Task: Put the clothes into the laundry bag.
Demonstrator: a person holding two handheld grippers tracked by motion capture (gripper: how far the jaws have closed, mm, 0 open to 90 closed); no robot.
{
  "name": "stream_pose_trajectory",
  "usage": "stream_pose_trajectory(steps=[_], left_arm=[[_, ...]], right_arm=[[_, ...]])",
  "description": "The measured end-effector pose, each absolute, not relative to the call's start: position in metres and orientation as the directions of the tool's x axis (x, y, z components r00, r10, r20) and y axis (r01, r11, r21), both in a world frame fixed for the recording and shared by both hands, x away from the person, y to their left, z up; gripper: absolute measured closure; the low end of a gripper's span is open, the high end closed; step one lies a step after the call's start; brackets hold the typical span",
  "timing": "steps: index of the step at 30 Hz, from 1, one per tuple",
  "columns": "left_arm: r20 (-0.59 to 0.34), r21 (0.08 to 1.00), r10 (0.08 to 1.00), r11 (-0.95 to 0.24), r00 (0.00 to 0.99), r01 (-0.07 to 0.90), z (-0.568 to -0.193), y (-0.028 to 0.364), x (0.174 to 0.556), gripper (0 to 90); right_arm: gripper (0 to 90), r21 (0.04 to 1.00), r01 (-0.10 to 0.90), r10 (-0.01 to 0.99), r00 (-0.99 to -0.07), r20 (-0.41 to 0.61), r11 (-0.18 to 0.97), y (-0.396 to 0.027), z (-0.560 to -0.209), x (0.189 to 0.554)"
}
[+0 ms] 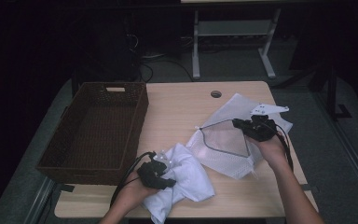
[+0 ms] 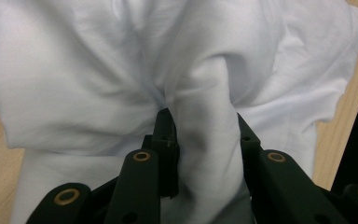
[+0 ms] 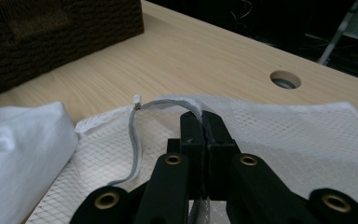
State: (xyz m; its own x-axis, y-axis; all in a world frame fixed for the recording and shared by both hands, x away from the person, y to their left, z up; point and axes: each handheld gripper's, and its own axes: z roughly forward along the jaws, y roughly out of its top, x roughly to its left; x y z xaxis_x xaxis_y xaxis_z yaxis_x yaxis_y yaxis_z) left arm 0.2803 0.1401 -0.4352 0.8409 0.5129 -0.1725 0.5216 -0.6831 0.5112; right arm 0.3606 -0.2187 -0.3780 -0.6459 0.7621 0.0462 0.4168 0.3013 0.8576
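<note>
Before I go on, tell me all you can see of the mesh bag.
The mesh bag is white netting that looks thin and soft, edged with a grey zipper that ends in a small pull. It lies on the right of the wooden table, beside the white cloth. The right gripper, fingers shut on the zipper edge, lifts one side so the mouth gapes open; the rest lies flat.

The surface (image 1: pixel 182 107) was a pale wooden top with a round cable hole (image 1: pixel 216 94) near its far edge. A dark woven basket (image 1: pixel 95 130) stood on its left part, reaching over the left edge. A crumpled white cloth (image 1: pixel 186 179) lay near the front edge, just right of the basket. A white mesh bag (image 1: pixel 235 140) lay on the right part, its rim raised off the wood, close beside the cloth.
</note>
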Motion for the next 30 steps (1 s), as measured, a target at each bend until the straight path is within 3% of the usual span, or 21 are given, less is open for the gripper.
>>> stream_pose_trajectory(steps=[14, 20, 30], left_arm=[[-0.150, 0.555, 0.479, -0.683, 0.865, 0.474, -0.411, 0.147, 0.274, 72.0], [-0.152, 0.600, 0.418, -0.681, 0.896, 0.419, -0.390, 0.140, 0.275, 71.9], [-0.130, 0.598, 0.307, -0.734, 0.943, 0.321, -0.374, 0.103, 0.280, 71.9]], right_arm=[[87.8, 0.850, 0.418, 0.747, -0.664, 0.044, 0.321, -0.220, -0.385, 0.361], [87.8, 0.843, 0.419, 0.731, -0.681, 0.045, 0.338, -0.218, -0.390, 0.358], [87.9, 0.840, 0.398, 0.692, -0.721, 0.036, 0.370, -0.214, -0.389, 0.346]])
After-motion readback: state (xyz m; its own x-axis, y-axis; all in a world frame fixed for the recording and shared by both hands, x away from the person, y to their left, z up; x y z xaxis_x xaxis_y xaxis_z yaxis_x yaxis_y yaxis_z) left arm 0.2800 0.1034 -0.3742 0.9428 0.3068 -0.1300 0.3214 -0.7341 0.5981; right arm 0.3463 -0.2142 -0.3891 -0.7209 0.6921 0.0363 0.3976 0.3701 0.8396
